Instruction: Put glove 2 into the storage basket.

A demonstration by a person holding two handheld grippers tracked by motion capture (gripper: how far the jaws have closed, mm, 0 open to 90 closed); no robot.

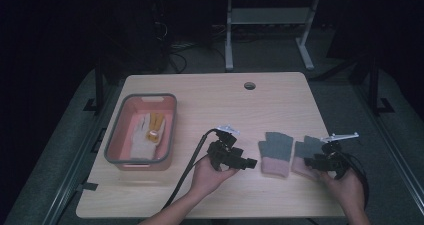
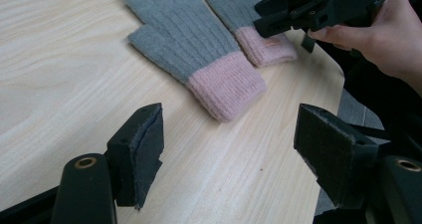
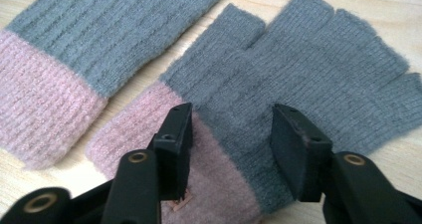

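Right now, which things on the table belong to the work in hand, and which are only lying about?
In the work:
- right glove, under the right gripper, whose jaws stand over its cuff
- left glove
- left gripper, open, over bare table

Lying about:
- pink basket
- pale glove inside it

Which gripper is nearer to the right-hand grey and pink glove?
Right. The right gripper is down over that glove, its jaws straddling the wrist area. The left gripper sits farther left, beyond the other glove, jaws wide open.
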